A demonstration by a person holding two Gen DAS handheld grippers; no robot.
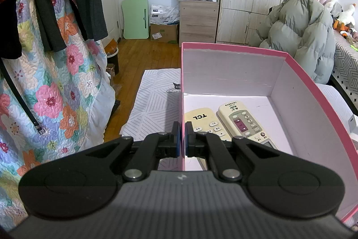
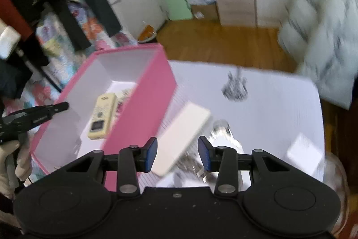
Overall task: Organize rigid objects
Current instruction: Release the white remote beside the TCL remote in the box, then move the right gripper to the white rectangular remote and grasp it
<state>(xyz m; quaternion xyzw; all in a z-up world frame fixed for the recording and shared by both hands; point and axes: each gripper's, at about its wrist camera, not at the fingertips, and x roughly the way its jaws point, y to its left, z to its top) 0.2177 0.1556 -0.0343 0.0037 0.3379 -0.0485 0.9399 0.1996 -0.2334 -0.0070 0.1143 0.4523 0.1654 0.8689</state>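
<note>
**Left claw pinches the box wall, right claw gapes over a white slab**

The left claw (image 1: pixel 182 138) is clenched on the near left wall of the pink box (image 1: pixel 313 91); just ahead of it inside lie two remotes (image 1: pixel 243 122). Only the right wrist view, blurred, shows the right claw (image 2: pixel 177 153) released, a white slab (image 2: pixel 183 138) between its fingers on the table (image 2: pixel 279 109), the box to its left.

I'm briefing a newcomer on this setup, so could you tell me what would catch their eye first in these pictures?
The pink box dominates both views, with two cream remotes lying side by side on its white floor. The left gripper is clamped on the box's near wall. Right of the box, the open right gripper hovers over a white slab on the pale mat.
</note>
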